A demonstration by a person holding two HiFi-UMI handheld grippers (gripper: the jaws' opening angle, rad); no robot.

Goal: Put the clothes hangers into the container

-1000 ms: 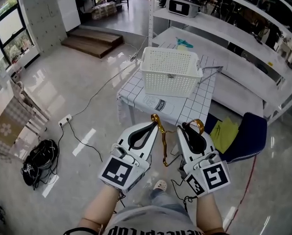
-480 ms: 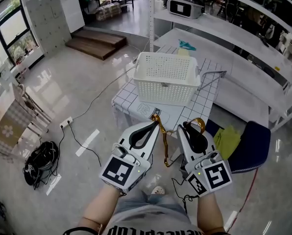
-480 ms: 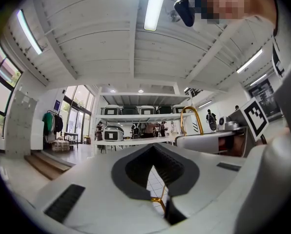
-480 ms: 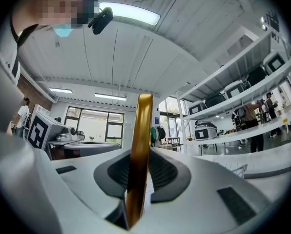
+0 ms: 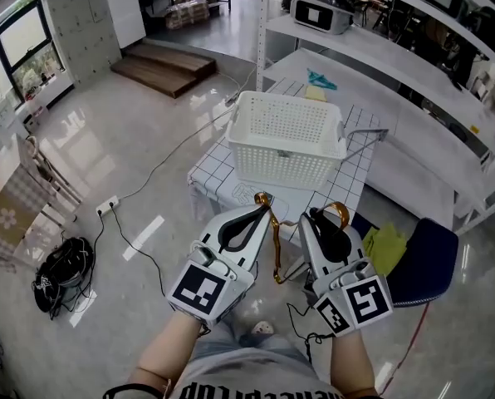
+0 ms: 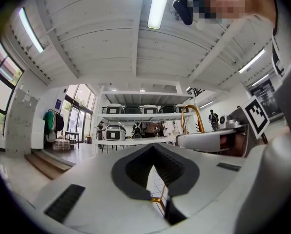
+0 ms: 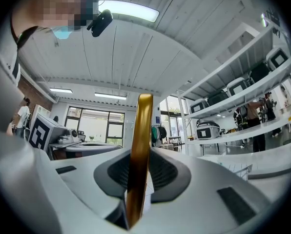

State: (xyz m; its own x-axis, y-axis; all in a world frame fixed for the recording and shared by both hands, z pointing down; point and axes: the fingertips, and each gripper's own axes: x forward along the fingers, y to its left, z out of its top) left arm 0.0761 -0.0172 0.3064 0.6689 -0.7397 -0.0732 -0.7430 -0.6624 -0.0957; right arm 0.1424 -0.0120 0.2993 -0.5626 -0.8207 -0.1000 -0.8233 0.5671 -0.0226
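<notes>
Left tool (image 5: 260, 211): jaws closed narrow on a thin part of the gold hanger (image 5: 274, 248). Right tool (image 5: 317, 215): jaws pinched the same hanger's thicker curved bar, which stood upright between the pads. Both tools were held side by side at lower centre of the head view, the hanger hanging between them above the floor. White basket (image 5: 287, 152) stood on the checked worktop (image 5: 347, 177), upper centre. A grey hanger (image 5: 365, 133) lay just right of the basket.

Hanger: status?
Both shut on hanger: left hand-held gripper, right hand-held gripper. Held short of basket on table. Nothing seen in the way.
</notes>
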